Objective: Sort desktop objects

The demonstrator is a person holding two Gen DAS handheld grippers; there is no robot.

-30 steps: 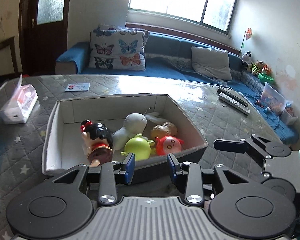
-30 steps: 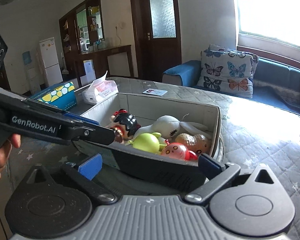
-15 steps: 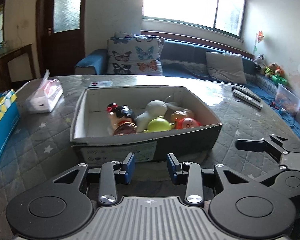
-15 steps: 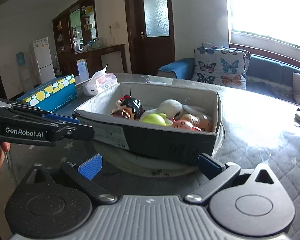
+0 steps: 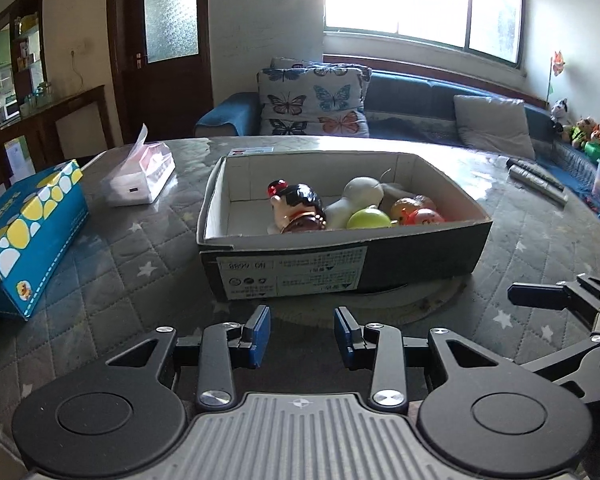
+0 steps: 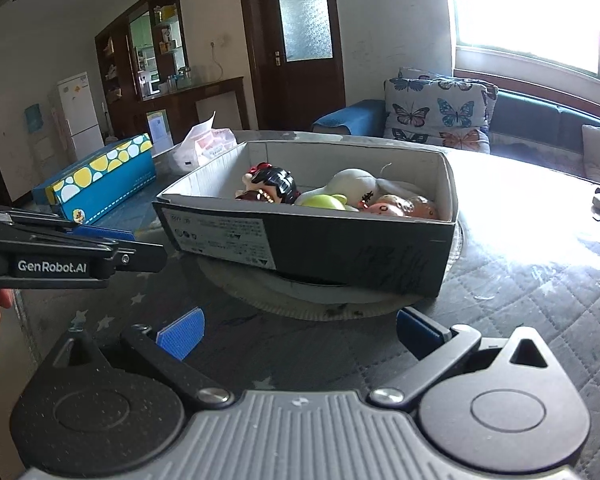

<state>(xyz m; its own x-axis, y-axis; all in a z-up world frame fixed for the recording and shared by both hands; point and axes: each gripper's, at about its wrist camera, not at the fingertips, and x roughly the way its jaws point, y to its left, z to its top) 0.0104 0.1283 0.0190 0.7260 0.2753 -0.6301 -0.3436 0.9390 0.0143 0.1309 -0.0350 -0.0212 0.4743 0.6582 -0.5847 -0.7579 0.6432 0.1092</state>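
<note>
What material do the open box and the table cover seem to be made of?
Open box: likely cardboard with a dark printed outside, judging by the raw pale inner walls and thin cut rim. Table cover: apparently grey quilted fabric with stitched diamonds and stars; the far glare suggests a clear glossy sheet.

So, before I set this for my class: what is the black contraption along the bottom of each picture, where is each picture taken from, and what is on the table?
There is no robot here. A person holds a two-fingered claw in each hand, and a small camera on each looks forward along its fingers. One picture is from the left claw, the other from the right claw. Both are open and hold nothing; the right one is spread wider. On the quilted table sits a cardboard box resting on a round mat. Inside lie toys: a black-haired doll, a white plush, a green ball-shaped toy. Beside it are a blue spotted box and a tissue pack.
</note>
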